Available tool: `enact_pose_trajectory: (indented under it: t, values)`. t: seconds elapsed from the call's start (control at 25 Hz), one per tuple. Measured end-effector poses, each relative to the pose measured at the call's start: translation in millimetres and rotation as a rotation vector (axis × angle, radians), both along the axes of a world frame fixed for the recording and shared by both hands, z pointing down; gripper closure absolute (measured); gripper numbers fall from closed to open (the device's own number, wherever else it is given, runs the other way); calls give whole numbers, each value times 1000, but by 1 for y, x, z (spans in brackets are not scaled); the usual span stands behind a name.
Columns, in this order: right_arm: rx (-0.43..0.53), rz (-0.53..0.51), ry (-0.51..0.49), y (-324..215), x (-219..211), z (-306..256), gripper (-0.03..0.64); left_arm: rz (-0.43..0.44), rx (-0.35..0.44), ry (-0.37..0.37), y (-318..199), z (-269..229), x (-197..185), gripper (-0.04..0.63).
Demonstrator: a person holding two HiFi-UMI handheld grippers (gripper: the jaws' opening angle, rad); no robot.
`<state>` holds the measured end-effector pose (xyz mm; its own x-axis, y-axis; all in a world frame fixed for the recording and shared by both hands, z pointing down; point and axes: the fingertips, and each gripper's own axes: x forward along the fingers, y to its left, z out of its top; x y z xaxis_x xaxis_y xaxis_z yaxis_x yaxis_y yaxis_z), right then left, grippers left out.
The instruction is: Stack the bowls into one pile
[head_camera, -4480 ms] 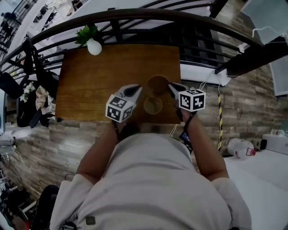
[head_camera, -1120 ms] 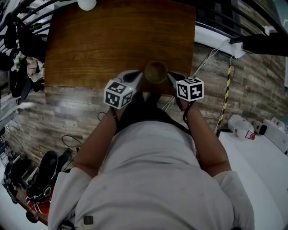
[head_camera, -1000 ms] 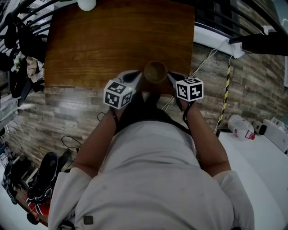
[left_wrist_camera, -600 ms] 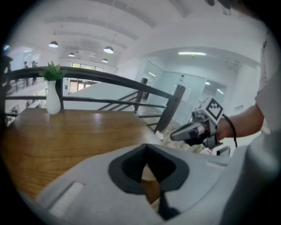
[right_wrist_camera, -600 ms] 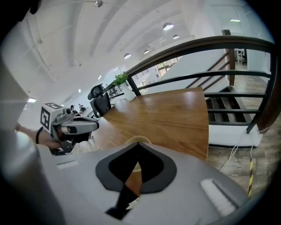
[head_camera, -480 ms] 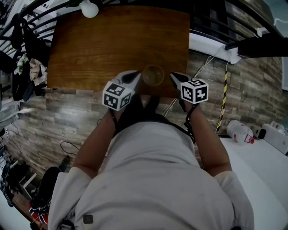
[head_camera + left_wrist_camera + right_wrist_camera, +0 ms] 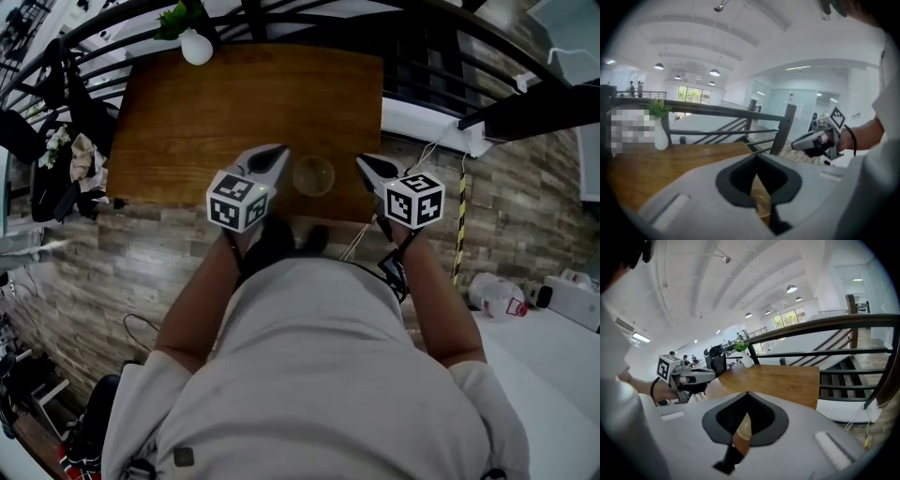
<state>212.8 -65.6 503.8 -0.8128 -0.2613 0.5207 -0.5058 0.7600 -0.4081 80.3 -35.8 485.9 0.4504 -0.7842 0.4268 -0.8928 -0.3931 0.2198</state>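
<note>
Left gripper (image 7: 274,156): jaws pressed together, nothing pinched; it hangs just left of the pile, above it.
Right gripper (image 7: 365,162): jaws likewise closed on nothing, just right of the pile, above it.
Bowls: amber-brown round bowls (image 7: 313,175), seemingly nested as one pile, stand between the two tips, touching neither.
Key relation: the pile lies inward and below both tips; its axis is upright, it has no long side, and both hands are about equally near.
Support: brown wooden table (image 7: 206,103) under the pile, at its near edge.
Beyond: white rounded vase with green leaves (image 7: 196,47), well apart, far-left of the pile.
Writing: only black-and-white square markers on each gripper's cube (image 7: 234,202); no brand legible.
</note>
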Motion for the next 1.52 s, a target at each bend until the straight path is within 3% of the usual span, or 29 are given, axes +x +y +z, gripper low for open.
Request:
enact_pose_trajectory:
  t: [0.24, 0.6, 0.96, 1.52]
  values:
    - [45, -8, -23, 0, 7, -22, 609, -19, 49, -17, 0, -25, 2, 591]
    - [44, -10, -47, 6, 8, -22, 609, -30, 7, -35, 17, -22, -1, 591]
    - [38, 52, -65, 9, 9, -27, 609, 19, 2, -21, 21, -22, -3, 591]
    - [59, 135, -74, 69, -40, -40, 609, 94, 9, -8, 85, -41, -60, 591]
